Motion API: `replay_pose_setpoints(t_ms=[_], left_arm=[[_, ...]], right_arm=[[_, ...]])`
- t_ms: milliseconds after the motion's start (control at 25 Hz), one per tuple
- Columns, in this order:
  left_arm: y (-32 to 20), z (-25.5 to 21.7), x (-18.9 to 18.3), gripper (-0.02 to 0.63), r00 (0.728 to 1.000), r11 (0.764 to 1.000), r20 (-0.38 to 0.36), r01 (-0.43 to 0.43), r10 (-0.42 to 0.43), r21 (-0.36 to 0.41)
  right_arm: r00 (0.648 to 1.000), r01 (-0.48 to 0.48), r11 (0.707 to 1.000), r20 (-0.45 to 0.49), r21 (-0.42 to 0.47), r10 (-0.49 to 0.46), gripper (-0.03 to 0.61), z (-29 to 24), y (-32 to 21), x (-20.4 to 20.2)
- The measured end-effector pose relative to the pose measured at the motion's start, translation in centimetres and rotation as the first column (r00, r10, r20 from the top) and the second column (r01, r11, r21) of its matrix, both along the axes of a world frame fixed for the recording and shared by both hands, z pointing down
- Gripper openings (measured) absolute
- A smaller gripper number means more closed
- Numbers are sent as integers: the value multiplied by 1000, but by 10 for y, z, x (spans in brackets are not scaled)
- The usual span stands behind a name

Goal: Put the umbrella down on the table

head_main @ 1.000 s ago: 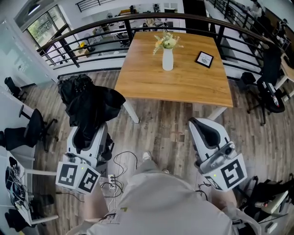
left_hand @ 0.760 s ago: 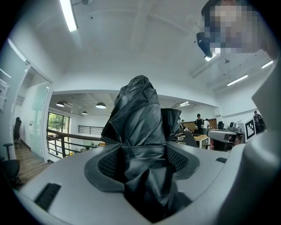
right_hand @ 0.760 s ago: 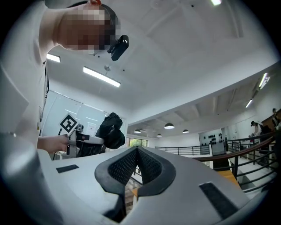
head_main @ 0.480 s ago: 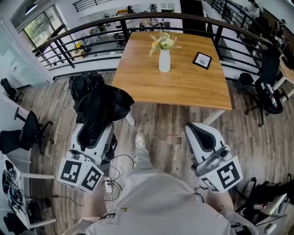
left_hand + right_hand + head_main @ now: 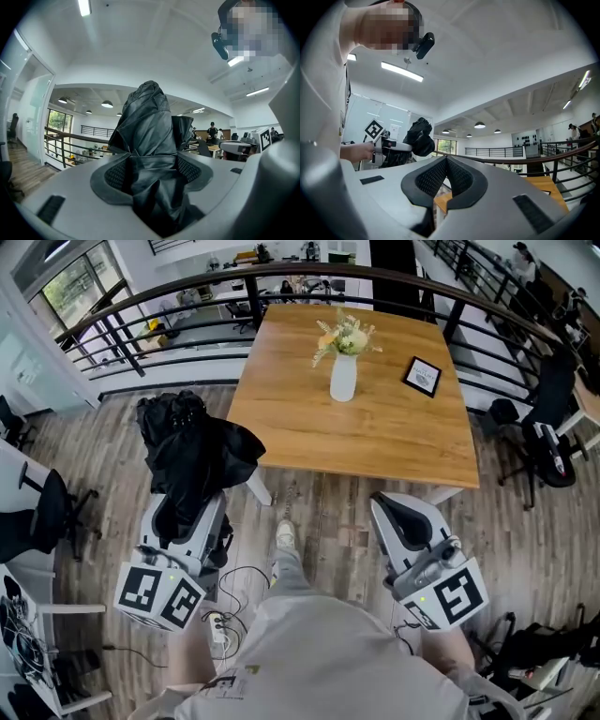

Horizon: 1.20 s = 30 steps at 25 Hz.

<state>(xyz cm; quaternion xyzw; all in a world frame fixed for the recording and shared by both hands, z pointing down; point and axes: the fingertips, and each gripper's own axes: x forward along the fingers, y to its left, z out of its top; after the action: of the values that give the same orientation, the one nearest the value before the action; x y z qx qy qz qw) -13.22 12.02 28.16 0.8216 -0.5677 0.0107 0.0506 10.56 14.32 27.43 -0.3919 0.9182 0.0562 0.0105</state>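
1. Umbrella (image 5: 192, 457): black and folded, with its cloth loose and bunched. It is gripped by the left gripper (image 5: 185, 514) and hangs in the air above the floor, not yet on the table. Its long axis runs on past the jaw tips, away from the person.
2. Left jaws: clenched on the lower part of the umbrella. In the left gripper view the cloth (image 5: 151, 140) fills the gap between the pads and rises straight ahead of them.
3. Right gripper (image 5: 405, 514): jaws pressed together with nothing between them. It is held well to the right of the left jaws.
4. Table (image 5: 281, 423): bare wood, ahead of both pairs of jaws and to the right of the left pair. In the head view its near left corner lies just beside the umbrella's far end. The left gripper is the nearer one, and it carries the load.
5. Vase (image 5: 343, 378): white, holding flowers (image 5: 345, 334), and standing well beyond the jaws at mid-table. A small frame (image 5: 422, 376) lies to its right.
6. Coming move (judged): carry the left jaws forward and rightward over the near edge. Then lay the umbrella on the open wood short of the vase.
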Motion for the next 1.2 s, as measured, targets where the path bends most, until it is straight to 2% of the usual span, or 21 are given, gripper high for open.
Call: replay_pose_setpoints(t_ms=[480,760,1000,1200], left_arm=[[-206,4,-77,284,999,997,14,-43,44,-68],[-324,18,-114,285,990,994,111,-85,92,-70],[-406,61,-129,284,986,970,50,-145,158,-196],[-449,83,-125,285,984,954,32,-159,173,-252]], right_arm=[[998,-39,996,-47,-83,35,28,1,-183,-81],[998,-34,990,-57,-139,26,28,16,-290,-139],[998,-25,979,-68,-203,12,28,45,-354,-176],[996,-24,964,-89,-265,0,28,76,-399,-188]])
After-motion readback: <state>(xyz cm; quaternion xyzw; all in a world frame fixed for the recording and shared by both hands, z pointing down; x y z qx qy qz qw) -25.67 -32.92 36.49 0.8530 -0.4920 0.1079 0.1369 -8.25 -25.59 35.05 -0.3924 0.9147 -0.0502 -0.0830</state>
